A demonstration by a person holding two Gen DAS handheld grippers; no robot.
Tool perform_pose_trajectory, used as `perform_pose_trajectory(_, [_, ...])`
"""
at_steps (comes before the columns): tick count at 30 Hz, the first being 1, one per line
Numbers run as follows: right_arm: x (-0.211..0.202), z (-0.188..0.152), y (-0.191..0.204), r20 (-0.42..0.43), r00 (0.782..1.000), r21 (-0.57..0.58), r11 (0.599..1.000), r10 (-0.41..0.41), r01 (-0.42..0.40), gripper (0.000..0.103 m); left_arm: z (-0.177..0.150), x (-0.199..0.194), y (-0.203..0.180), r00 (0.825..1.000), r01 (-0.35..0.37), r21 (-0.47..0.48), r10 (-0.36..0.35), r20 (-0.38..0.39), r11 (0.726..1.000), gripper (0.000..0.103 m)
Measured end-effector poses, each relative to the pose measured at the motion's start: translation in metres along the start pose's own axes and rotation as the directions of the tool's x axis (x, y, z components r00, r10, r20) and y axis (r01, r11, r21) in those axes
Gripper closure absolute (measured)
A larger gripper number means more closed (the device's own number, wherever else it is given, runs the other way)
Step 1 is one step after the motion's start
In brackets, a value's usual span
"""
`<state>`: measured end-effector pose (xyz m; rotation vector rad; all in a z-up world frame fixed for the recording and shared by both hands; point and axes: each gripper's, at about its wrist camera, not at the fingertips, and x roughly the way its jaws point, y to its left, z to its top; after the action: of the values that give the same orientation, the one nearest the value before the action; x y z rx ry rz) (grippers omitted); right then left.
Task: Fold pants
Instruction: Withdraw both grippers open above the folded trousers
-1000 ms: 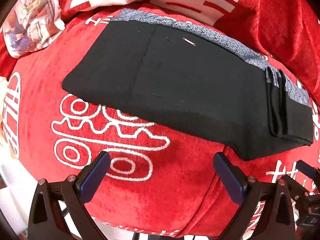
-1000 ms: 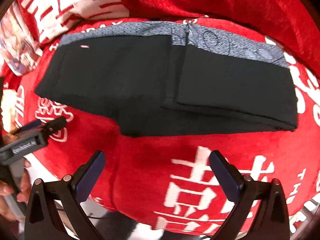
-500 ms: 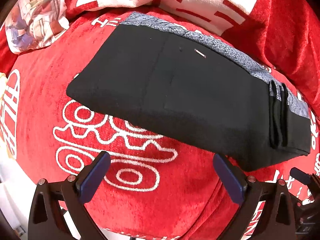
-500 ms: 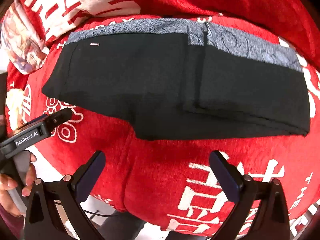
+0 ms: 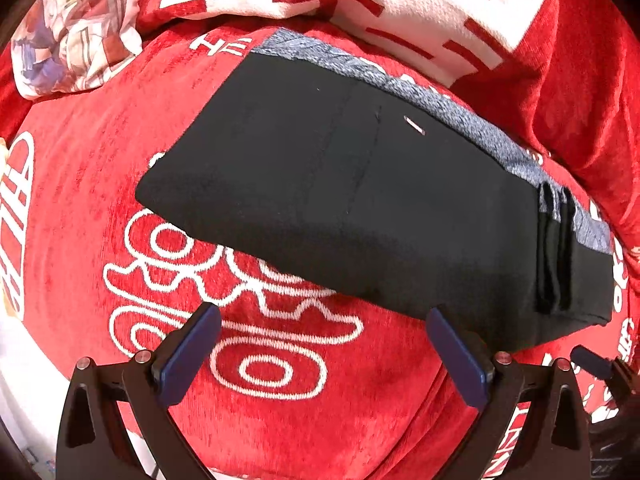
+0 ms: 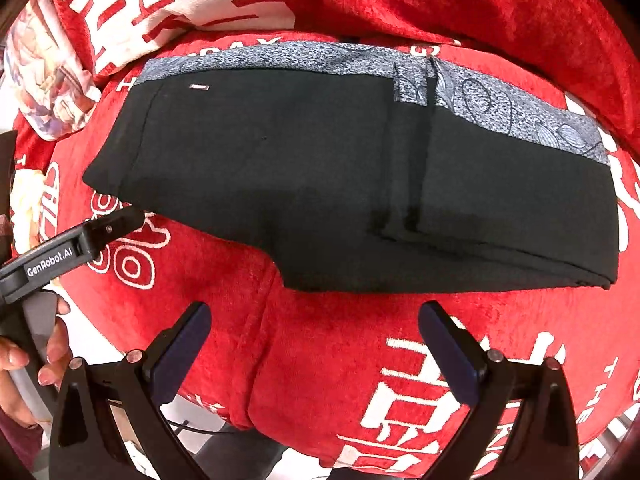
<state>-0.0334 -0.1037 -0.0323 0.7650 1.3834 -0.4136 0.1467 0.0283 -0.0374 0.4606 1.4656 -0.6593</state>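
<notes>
Black pants (image 5: pixel 360 208) (image 6: pixel 320 180) with a grey patterned waistband (image 6: pixel 500 108) lie folded into a long flat bundle on a red blanket. My left gripper (image 5: pixel 320 350) hovers open just in front of the bundle's near edge, with nothing between its blue pads (image 5: pixel 188 354). The right fingertip of it sits close to the pants' hem. My right gripper (image 6: pixel 314 344) is open too, a little short of the near edge. In the right wrist view the left gripper (image 6: pixel 68 252) shows at the left, held by a hand (image 6: pixel 20 372).
The red blanket (image 5: pixel 100 180) with white characters covers the surface and rises in folds behind the pants. A pale printed pillow (image 5: pixel 68 32) lies at the far left. The blanket's front edge drops off right below both grippers.
Both grippers have moved closer to the pants, which now fill more of each view. Both stayed open. The pants have not moved.
</notes>
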Motion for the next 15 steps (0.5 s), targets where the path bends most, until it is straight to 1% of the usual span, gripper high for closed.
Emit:
perform_pose_trajectory(8, [0.005,0.003,0.006,-0.01,1.0,-0.004,1.0,0.022,-0.022,0.0,0.011,0.001,0.023,0.999,0.041,-0.065,-0.04,0.004,0.997,0.0])
perform_pose_trajectory(10, [0.006,0.003,0.009,-0.009,0.999,-0.007,0.999,0.034,-0.034,0.0,0.012,0.001,0.029,0.997,0.071,-0.087,-0.071,0.005,0.994,0.0])
perform_pose_trajectory(13, [0.007,0.004,0.011,-0.008,0.999,-0.008,0.999,0.042,-0.043,0.0,0.014,-0.002,0.042,0.991,0.135,-0.121,-0.133,0.023,0.983,0.0])
perform_pose_trajectory(15, [0.008,0.005,0.012,-0.011,0.999,-0.006,0.999,0.048,-0.048,0.0,0.016,-0.006,0.054,0.983,0.181,-0.157,-0.174,0.055,0.971,0.0])
